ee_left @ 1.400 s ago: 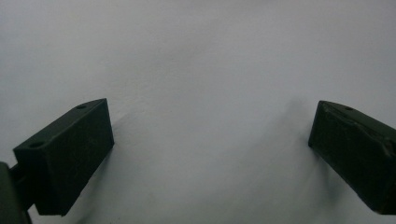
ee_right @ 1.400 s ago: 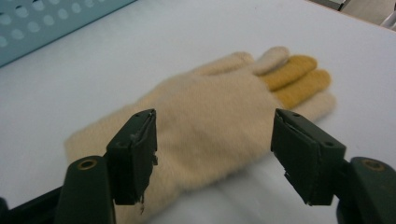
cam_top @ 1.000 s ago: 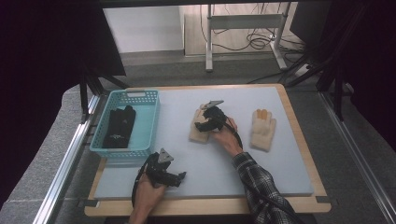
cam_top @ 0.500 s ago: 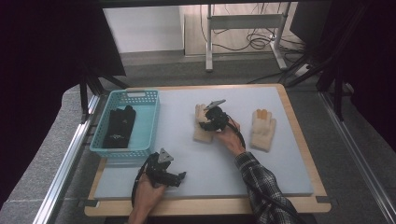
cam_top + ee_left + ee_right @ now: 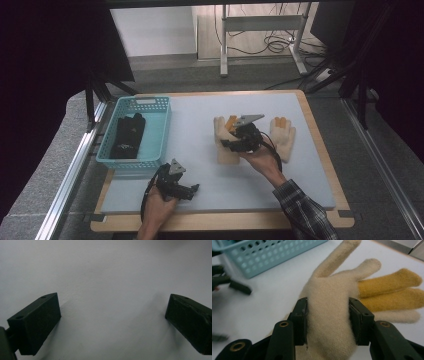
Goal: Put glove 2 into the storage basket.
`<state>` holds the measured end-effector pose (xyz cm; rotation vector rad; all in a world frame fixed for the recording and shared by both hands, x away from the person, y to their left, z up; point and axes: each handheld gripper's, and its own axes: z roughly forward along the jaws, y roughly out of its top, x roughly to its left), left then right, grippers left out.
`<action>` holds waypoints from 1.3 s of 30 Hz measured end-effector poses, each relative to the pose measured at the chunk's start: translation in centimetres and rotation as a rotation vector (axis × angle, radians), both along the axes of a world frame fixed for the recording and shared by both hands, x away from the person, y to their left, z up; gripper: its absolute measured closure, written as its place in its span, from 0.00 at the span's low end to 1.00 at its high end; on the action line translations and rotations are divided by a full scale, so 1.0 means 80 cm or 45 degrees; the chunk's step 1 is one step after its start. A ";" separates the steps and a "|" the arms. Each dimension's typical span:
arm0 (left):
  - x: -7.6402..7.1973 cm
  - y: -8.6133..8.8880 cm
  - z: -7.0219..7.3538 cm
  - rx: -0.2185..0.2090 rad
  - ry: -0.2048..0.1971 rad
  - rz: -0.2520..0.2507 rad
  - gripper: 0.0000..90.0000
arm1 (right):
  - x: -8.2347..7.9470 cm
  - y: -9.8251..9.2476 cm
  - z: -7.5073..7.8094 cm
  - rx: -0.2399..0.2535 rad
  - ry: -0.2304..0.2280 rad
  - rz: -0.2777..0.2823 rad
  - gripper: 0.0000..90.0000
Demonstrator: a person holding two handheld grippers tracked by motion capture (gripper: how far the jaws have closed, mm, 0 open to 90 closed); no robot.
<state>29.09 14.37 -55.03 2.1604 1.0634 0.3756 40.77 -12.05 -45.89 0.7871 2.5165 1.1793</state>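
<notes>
A cream knit glove [image 5: 329,285] with yellow fingers is pinched across its palm by my right gripper [image 5: 328,317], whose jaws have just been closing on it. In the high view the right gripper [image 5: 229,145] holds this glove [image 5: 220,131] at the middle of the grey mat, partly lifted. A matching second glove [image 5: 283,135] lies flat to its right. My left gripper [image 5: 192,189] rests near the front left of the mat. In its own view the left gripper [image 5: 112,322] stands open over bare mat with nothing between its jaws.
A light blue basket [image 5: 150,102] stands at the mat's left and holds a pair of black gloves [image 5: 127,135]. The basket [image 5: 269,252] also appears at the top left of the right gripper view. A wooden rim [image 5: 320,145] frames the mat. Table legs and cables lie beyond.
My right gripper has shut on the left cream glove and risen a little to the right with it. The left gripper has stayed put.
</notes>
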 end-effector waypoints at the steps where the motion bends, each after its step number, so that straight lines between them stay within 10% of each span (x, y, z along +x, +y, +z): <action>1: 0.000 0.000 0.000 0.000 0.000 0.001 0.00 | -0.008 -0.003 -0.003 -0.006 0.008 0.007 0.59; 10: 0.000 0.000 0.000 -0.002 0.000 0.002 0.00 | -0.057 -0.020 -0.059 -0.039 0.042 0.006 0.49; 19: 0.000 0.000 0.000 -0.001 -0.001 0.003 0.00 | -0.047 -0.045 -0.053 0.012 0.081 -0.057 0.39; 39: 0.000 0.000 0.000 0.000 -0.001 0.003 0.00 | 0.015 -0.194 -0.023 -0.046 0.040 -0.440 0.82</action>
